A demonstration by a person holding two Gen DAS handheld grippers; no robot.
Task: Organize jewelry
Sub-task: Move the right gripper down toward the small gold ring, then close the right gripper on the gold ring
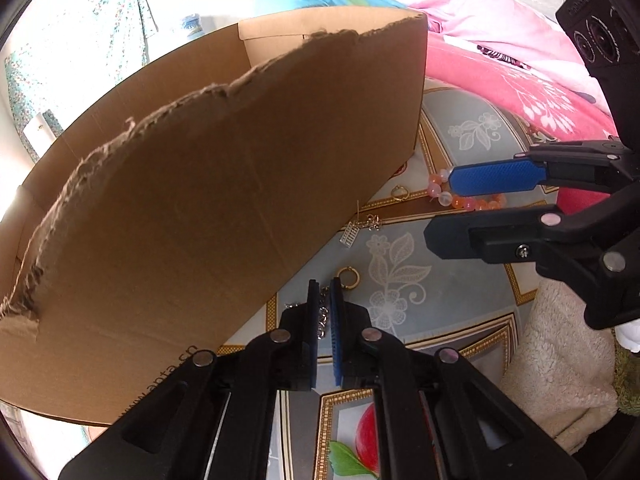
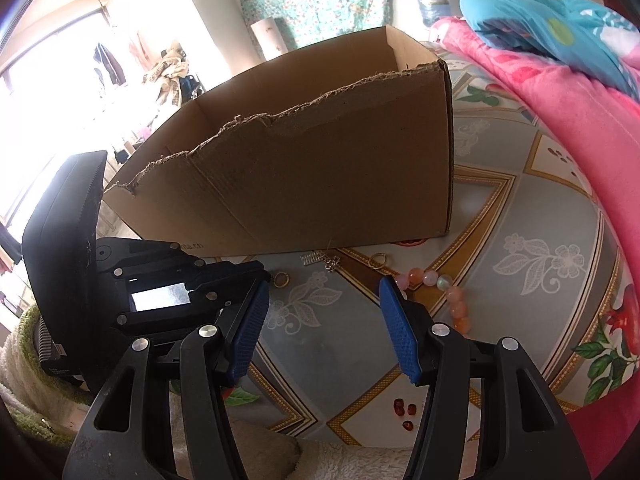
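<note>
Left wrist view shows the left gripper [image 1: 324,292] low in the middle, its jaws nearly together and pinching a silver chain [image 1: 322,322] that hangs between the blue pads. A big cardboard box [image 1: 224,184] with a torn top edge fills the left side. It stands on a patterned cloth [image 1: 472,128] with white flowers and gold lines. Just past the jaws lies a gold ring [image 1: 349,277]. Farther off, close to the box, lie a small silver charm [image 1: 349,235] and another gold ring [image 1: 399,193]. A pink and orange bead bracelet [image 1: 460,198] lies to the right of them, partly hidden behind the right gripper [image 1: 440,208], which comes in from the right with its jaws apart. A pink blanket [image 1: 520,80] is heaped at the far right. Right wrist view shows the right gripper [image 2: 324,304] with jaws wide and holding nothing. The bead bracelet [image 2: 444,288] lies just beside the right blue pad. The cardboard box [image 2: 320,168] stands farther back, and a gold ring [image 2: 282,279], a silver charm [image 2: 313,258] and another gold ring [image 2: 377,260] lie near its bottom edge. The left gripper's black body is at the left. Some tiny red beads [image 2: 405,410] lie near the bottom.
</note>
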